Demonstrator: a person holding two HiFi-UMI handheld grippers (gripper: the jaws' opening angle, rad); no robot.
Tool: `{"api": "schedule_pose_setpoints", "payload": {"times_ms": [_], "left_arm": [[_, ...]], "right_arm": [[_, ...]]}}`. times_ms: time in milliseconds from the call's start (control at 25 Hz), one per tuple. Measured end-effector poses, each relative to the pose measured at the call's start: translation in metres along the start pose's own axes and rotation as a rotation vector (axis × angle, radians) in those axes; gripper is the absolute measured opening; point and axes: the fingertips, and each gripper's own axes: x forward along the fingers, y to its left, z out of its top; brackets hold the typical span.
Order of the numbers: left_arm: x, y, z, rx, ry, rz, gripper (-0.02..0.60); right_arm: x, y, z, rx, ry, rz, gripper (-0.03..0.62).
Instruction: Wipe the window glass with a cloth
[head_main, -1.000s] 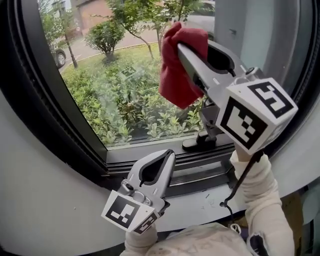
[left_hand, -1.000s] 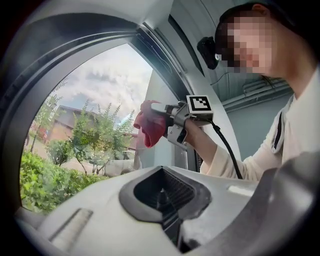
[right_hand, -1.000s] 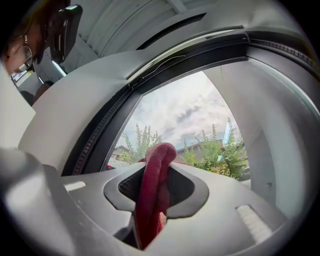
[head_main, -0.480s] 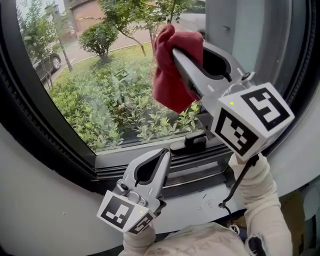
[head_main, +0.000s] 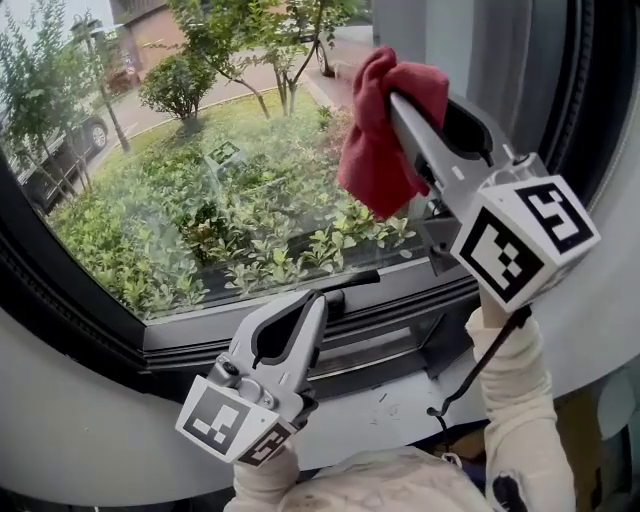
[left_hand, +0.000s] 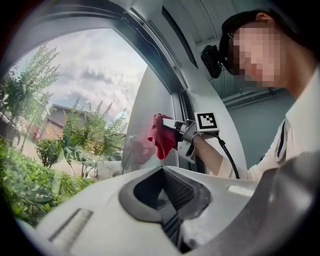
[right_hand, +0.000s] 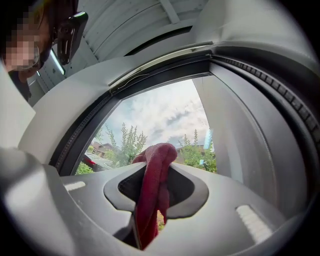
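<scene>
Red cloth (head_main: 378, 150) tight between right claw (head_main: 398, 98) tips by window glass (head_main: 180, 190) — left claw (head_main: 316, 300) closed, empty.

Cream sleeves (head_main: 512, 400), grey jaws, black-white marker cubes (head_main: 525, 240), black cable (head_main: 480, 368)

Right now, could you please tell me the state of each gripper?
Left gripper: closed, holding nothing.
Right gripper: closed on the red cloth.

- An indoor room at a ground-level window, with a dark window frame (head_main: 90, 290) set in a pale wall (head_main: 60, 430).
- Through the window glass (head_main: 150, 200): shrubs (head_main: 190, 235), trees (head_main: 240, 30), a parked car (head_main: 58, 150), a brick building (head_main: 140, 10).
- Home or office: cannot tell.
</scene>
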Motion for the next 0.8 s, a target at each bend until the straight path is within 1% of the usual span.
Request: {"api": "schedule_pose_setpoints", "payload": {"times_ms": [160, 280, 520, 640, 800], "left_arm": [[0.028, -0.016, 0.0, 0.002, 0.0, -0.008, 0.0], [0.046, -0.027, 0.001, 0.004, 0.007, -0.011, 0.0], [0.058, -0.039, 0.006, 0.01, 0.021, -0.001, 0.0], [0.059, -0.037, -0.002, 0.007, 0.035, 0.007, 0.0], [0.057, -0.033, -0.011, 0.006, 0.051, 0.018, 0.0]], "right_arm": [[-0.019, -0.043, 0.004, -0.001, 0.001, -0.039, 0.123], [-0.026, -0.062, 0.008, 0.019, 0.002, -0.038, 0.123], [-0.033, -0.063, 0.008, 0.039, -0.016, -0.025, 0.123], [-0.041, -0.062, -0.011, 0.071, -0.016, -0.024, 0.123], [-0.053, -0.059, -0.043, 0.097, 0.009, -0.031, 0.123]]}}
